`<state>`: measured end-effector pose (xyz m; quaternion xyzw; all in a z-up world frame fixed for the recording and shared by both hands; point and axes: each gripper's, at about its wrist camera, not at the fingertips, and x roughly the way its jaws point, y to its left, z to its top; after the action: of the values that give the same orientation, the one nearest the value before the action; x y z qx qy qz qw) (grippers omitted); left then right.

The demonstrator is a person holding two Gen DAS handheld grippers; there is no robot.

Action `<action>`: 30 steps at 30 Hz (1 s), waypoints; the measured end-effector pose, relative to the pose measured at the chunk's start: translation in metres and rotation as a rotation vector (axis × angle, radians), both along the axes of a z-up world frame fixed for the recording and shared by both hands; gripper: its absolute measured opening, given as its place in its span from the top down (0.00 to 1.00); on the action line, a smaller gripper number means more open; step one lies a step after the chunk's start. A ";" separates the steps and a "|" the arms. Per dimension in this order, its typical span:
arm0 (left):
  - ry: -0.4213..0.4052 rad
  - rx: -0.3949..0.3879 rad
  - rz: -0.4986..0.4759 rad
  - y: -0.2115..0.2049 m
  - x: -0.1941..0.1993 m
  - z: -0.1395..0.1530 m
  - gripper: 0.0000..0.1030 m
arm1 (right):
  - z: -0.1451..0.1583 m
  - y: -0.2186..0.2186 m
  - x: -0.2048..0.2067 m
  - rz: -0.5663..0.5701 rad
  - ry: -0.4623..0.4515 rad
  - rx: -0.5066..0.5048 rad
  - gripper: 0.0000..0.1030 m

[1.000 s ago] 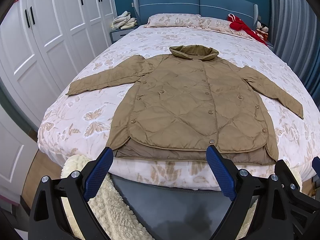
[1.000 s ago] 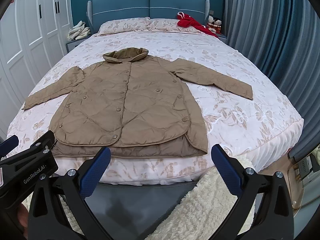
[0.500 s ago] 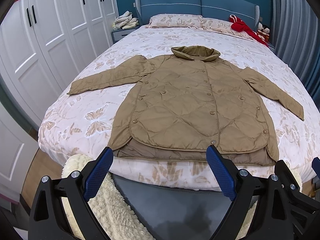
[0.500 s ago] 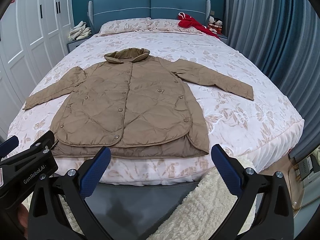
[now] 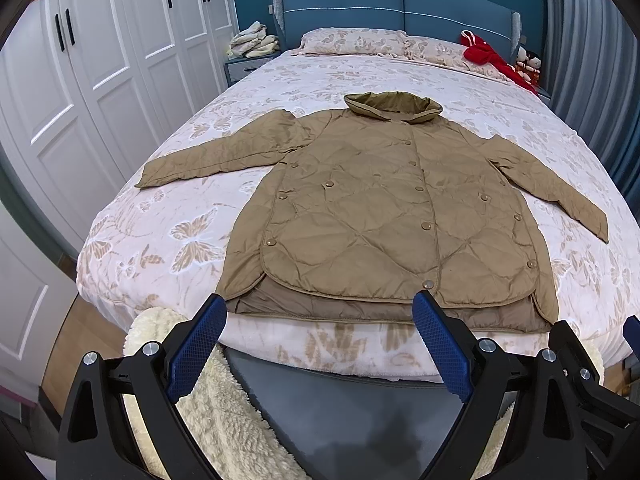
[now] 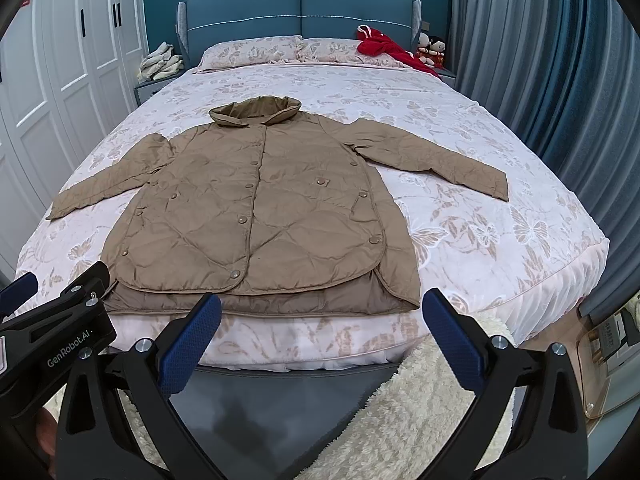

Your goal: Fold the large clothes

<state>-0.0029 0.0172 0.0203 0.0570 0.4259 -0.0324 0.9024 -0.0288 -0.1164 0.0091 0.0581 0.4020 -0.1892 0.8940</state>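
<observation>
Coat (image 5: 384, 208) lies flat on the bed (image 5: 160, 240), at twelve o'clock from both grippers, collar far, hem near. Left gripper (image 5: 320, 334) and right gripper (image 6: 320, 332) gape wide, empty, short of the hem; neither looks clearly nearer.

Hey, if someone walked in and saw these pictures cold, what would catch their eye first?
First, the tan quilted snap-button coat spread flat, front up, sleeves out, across the middle of the butterfly-print bed. Next, the blue-padded left hand-held gripper and right hand-held gripper, both open at the foot of the bed, touching nothing. A bright red garment lies on the pillows by the headboard.
</observation>
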 end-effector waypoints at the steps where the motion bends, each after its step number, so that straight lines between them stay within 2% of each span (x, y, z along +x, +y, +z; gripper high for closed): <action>1: 0.000 0.000 0.000 0.000 0.000 0.000 0.12 | 0.000 0.000 0.000 0.000 0.000 0.000 0.05; 18: 0.009 0.000 0.004 0.003 0.001 -0.004 0.12 | -0.001 0.000 0.001 0.001 0.001 0.003 0.05; 30: 0.054 0.024 -0.005 -0.014 0.017 -0.026 0.12 | -0.026 -0.002 0.015 -0.020 0.041 0.041 0.05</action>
<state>0.0141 0.0030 -0.0054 0.0680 0.4502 -0.0309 0.8898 -0.0143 -0.1186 -0.0168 0.0765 0.4236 -0.1909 0.8822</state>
